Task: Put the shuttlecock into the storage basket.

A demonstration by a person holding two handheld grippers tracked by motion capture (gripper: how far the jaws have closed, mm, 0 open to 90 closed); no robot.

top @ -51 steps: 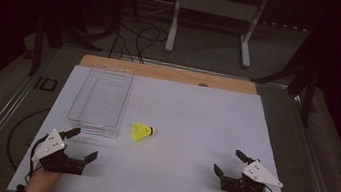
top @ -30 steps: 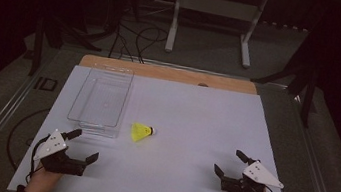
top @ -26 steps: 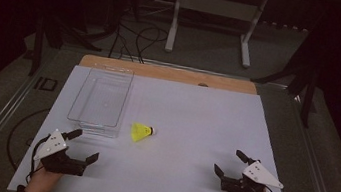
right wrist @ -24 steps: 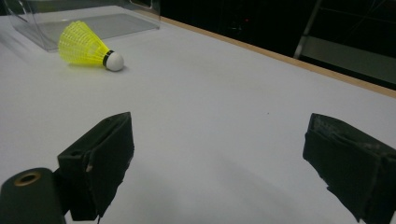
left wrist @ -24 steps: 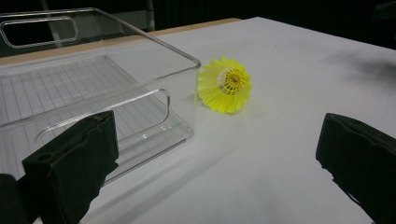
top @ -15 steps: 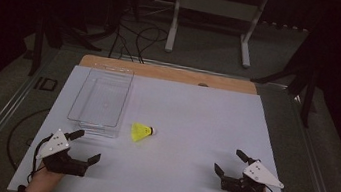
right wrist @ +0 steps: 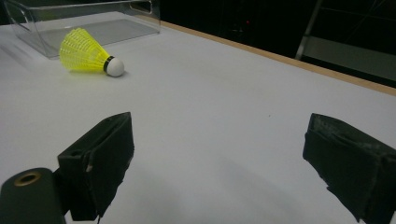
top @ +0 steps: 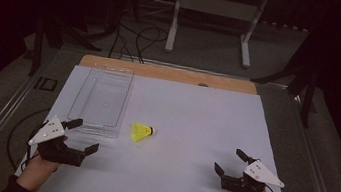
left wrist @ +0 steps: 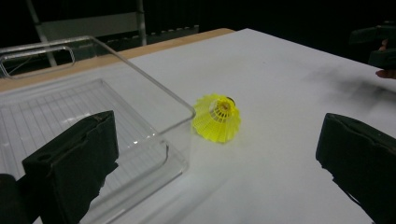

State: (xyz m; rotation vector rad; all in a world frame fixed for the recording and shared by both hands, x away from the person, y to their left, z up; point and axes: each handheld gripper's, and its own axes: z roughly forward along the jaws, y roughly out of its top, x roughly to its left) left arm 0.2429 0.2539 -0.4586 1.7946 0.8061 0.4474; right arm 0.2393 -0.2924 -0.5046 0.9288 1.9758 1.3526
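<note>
On the white worktop (top: pixel 194 129), the left hand-held gripper (top: pixel 83 136) rests with jaws apart, aimed toward the clear tray (top: pixel 101 97), likely readying a reach. A yellow shuttlecock (top: pixel 141 132) lies just beside the tray. The right hand-held gripper (top: pixel 230 164) waits, jaws apart, well away.

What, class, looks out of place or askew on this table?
Only the yellow shuttlecock: it lies tipped on its side on the white table, just outside the clear plastic tray. Nothing looks spilled or damaged.
</note>
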